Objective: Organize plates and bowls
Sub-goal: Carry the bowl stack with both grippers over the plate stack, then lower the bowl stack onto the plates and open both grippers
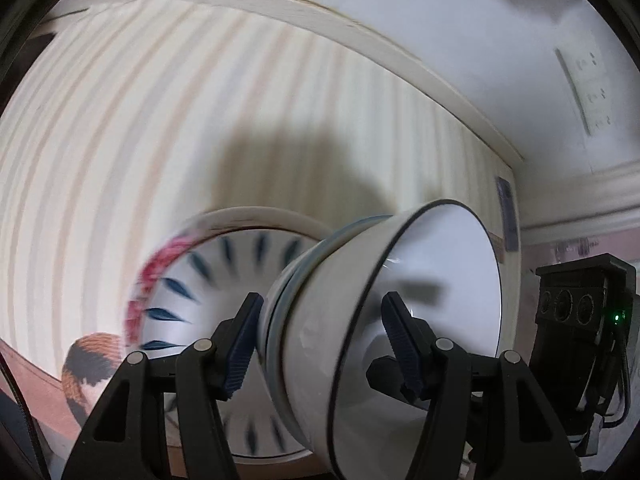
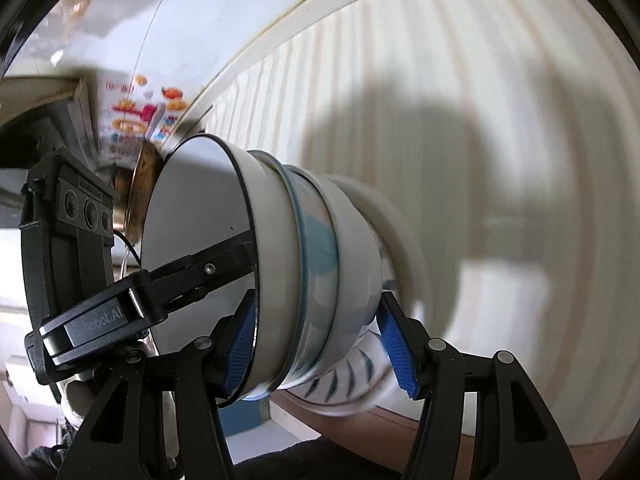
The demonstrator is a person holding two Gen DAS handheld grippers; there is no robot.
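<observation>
Between the fingers of the left gripper (image 1: 320, 344) sits a nested stack of bowls (image 1: 360, 320), tipped on its side above the striped table (image 1: 120, 120); the left pad bears on the outer wall near the base of the stack and the right pad lies inside the top white bowl (image 1: 444, 272), so the jaws stand part-way apart, clamped on the stack. Just beyond the left finger lies a plate with dark leaf marks (image 1: 224, 280), blurred, and whether it touches the stack cannot be told. Between the fingers of the right gripper (image 2: 320, 344) the same stack (image 2: 316, 264) is held from the other side, one blue pad at the black-rimmed mouth of the top bowl (image 2: 200, 240), the other against the lowest bowl. Left of those fingers the left gripper (image 2: 132, 292) reaches into the top bowl.
</observation>
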